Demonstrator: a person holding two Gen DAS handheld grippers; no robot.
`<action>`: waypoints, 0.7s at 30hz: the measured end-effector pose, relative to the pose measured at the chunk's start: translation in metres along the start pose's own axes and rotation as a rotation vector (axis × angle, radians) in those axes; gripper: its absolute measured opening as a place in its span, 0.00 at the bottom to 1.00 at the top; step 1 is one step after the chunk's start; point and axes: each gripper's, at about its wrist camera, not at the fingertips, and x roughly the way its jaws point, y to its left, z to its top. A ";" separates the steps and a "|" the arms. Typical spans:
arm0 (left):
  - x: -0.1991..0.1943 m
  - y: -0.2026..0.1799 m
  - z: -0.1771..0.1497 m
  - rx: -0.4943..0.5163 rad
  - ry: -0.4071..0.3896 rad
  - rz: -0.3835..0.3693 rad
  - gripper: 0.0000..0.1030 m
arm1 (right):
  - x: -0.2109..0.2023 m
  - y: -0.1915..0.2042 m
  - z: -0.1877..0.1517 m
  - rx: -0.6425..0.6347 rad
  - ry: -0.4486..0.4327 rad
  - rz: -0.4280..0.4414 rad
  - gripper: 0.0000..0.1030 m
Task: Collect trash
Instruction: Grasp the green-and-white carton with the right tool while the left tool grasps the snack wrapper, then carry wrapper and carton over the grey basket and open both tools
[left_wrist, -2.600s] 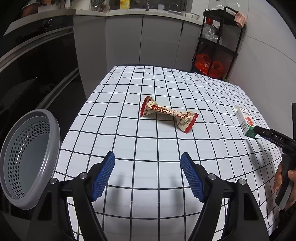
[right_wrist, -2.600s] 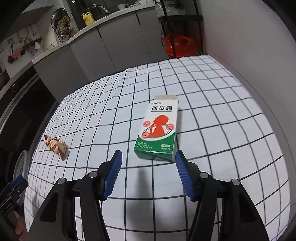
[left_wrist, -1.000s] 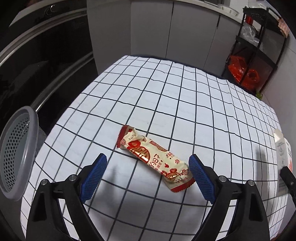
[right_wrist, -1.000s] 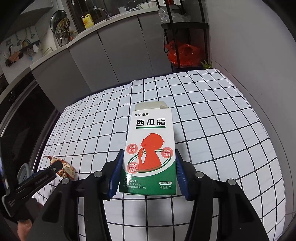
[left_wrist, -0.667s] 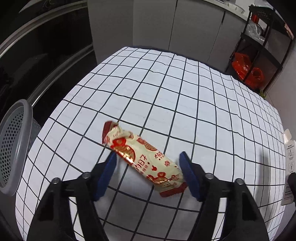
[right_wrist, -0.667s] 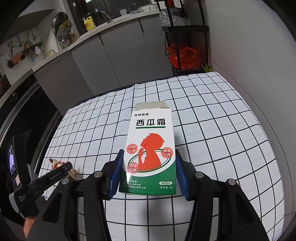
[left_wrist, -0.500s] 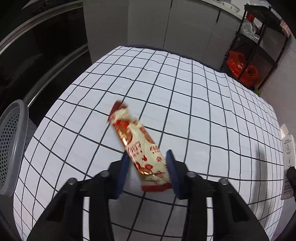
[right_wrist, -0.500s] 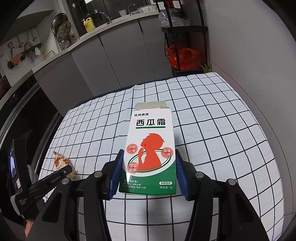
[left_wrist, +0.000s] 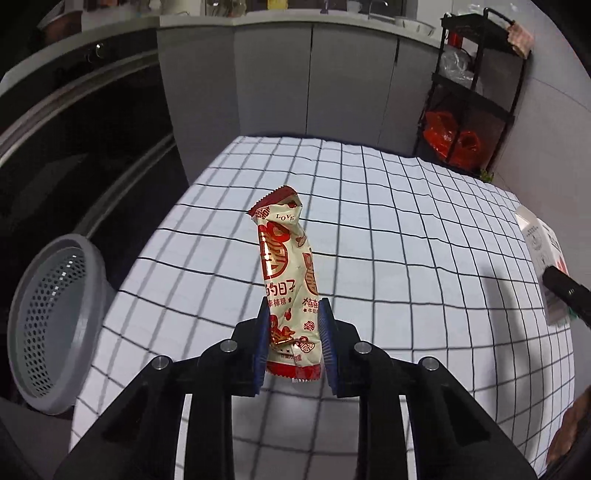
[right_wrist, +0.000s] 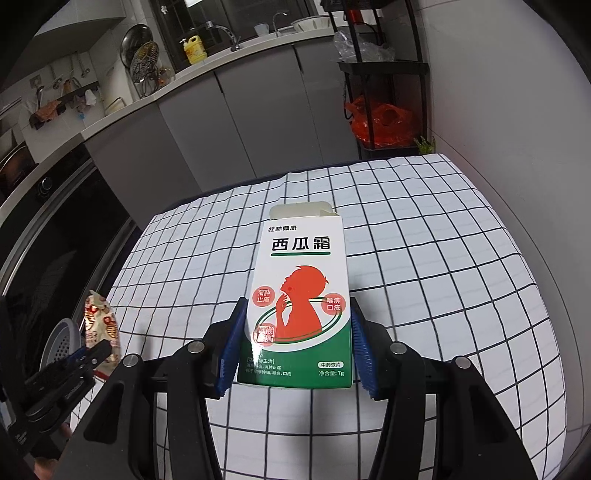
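ok, our left gripper (left_wrist: 294, 345) just closed on the candy wrapper (left_wrist: 289, 284), lifted above the checkered tablecloth (left_wrist: 406, 229); our right gripper (right_wrist: 295, 354) clamps the medicine box (right_wrist: 301, 295).

Left tool (left_wrist: 294, 345) just closed gripping, right tool (right_wrist: 297, 354) clamped

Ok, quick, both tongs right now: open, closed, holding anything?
Left tongs: just closed on the candy wrapper.
Right tongs: closed on the medicine box.

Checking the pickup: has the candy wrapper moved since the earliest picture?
Yes. The candy wrapper has left the checked tablecloth; the left gripper, jaws just closing, grips it upright.
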 end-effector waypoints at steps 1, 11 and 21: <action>-0.006 0.005 -0.002 0.004 -0.008 0.004 0.24 | -0.001 0.004 -0.001 -0.008 0.000 0.003 0.49; -0.059 0.075 -0.019 0.022 -0.077 0.051 0.24 | -0.013 0.057 -0.021 -0.100 0.016 0.072 0.49; -0.075 0.148 -0.033 -0.030 -0.104 0.107 0.24 | -0.021 0.133 -0.046 -0.167 0.043 0.175 0.49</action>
